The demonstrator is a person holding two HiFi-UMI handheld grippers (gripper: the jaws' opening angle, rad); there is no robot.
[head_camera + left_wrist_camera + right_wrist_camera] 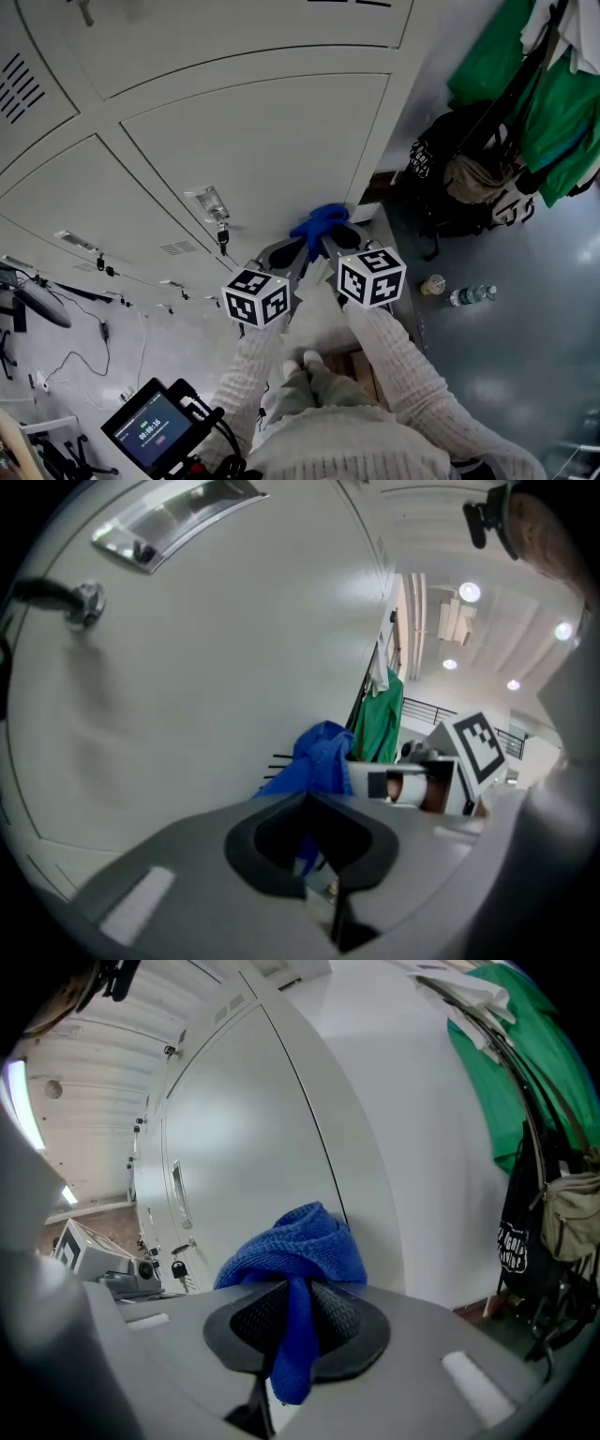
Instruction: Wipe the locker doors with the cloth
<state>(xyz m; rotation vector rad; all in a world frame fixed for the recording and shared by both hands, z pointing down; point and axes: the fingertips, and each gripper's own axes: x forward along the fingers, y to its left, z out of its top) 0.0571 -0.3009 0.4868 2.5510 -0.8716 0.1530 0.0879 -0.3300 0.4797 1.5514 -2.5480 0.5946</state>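
My right hand-held gripper (295, 1321) is clamped on the blue cloth (302, 1239), and the left hand-held gripper (314, 850) looks pinched on a trailing fold of it. The cloth sits at the right edge of the locker door (253, 141) in front of me. No wiped streaks show, so I judge that the other doors (80, 211) to the left still need wiping.

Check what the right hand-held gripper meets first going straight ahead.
Probably the white metal locker door; the right hand-held gripper is shut on the blue woven cloth bunched ahead, depth unclear.
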